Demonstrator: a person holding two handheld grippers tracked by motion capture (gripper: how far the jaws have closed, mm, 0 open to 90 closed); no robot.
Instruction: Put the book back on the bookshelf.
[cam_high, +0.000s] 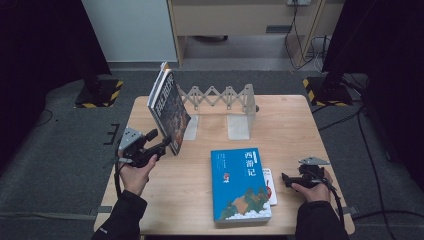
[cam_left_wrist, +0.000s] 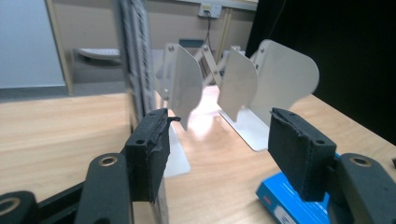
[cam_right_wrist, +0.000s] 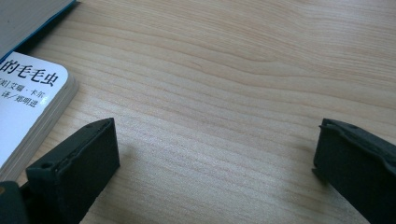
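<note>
A dark book (cam_high: 169, 109) is stood tilted at the left end of a white rack (cam_high: 220, 102) on a wooden table (cam_high: 165, 195), with the left gripper (cam_high: 161, 148) just beside it.

The dark book is seen at about ten o'clock from the table's middle, leaned against the rack's leftmost plate. The left gripper (cam_left_wrist: 217, 154) is held at the book's lower edge at about six o'clock of it; its jaws are parted with nothing between them, one pad close against the book's edge (cam_left_wrist: 135, 70). A blue book (cam_high: 240, 184) is laid flat at five o'clock, over a small white book (cam_high: 270, 186). The right gripper (cam_high: 285, 179) is rested at four o'clock, jaws wide apart over bare wood, nothing held.
</note>
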